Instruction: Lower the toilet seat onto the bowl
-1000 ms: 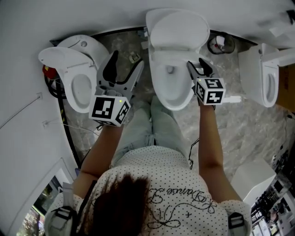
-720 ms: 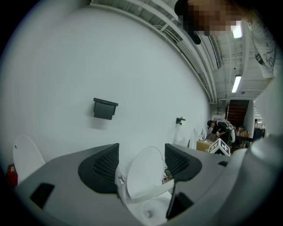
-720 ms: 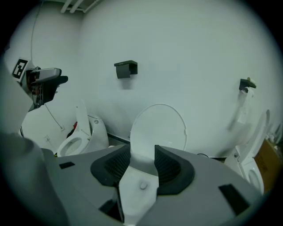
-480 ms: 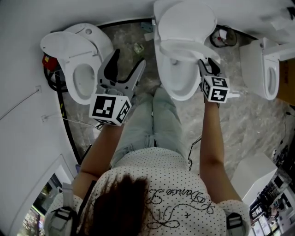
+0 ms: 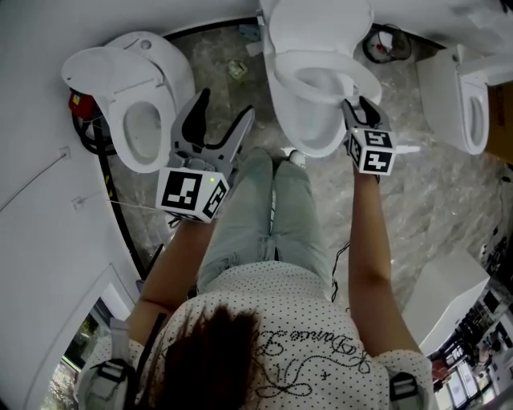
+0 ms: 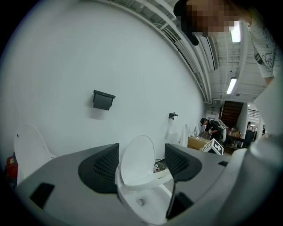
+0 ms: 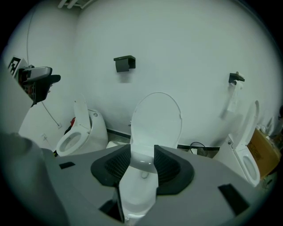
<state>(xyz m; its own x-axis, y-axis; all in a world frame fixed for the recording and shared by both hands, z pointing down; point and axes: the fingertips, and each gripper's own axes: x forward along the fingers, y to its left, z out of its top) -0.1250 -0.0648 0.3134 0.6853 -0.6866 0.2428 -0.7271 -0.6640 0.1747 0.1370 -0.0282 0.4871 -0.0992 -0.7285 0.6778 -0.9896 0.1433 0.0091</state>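
Observation:
The middle white toilet stands at the top of the head view with its lid (image 5: 321, 22) upright. Its seat (image 5: 321, 70) hangs part-way down over the bowl (image 5: 309, 128). My right gripper (image 5: 358, 108) is shut on the seat's right rim; its jaws have just been closing. In the right gripper view the seat (image 7: 141, 164) fills the gap between the pads (image 7: 116, 167), with the lid (image 7: 157, 117) behind. My left gripper (image 5: 224, 108) stands open in the air left of the bowl, holding nothing. The left gripper view shows the seat (image 6: 155, 176) tilted below the lid (image 6: 137, 159).
A second toilet (image 5: 132, 96) with raised lid stands at the left, a third (image 5: 465, 96) at the right. A cable coil (image 5: 385, 44) lies by the wall. A black box (image 7: 124, 63) hangs above. The person's legs (image 5: 268, 216) stand before the bowl; a white box (image 5: 445, 300) sits at the lower right.
The seat has swung down from against the lid to part-way over the bowl. My right gripper came down and toward the person with it. The left gripper stayed open beside the bowl.

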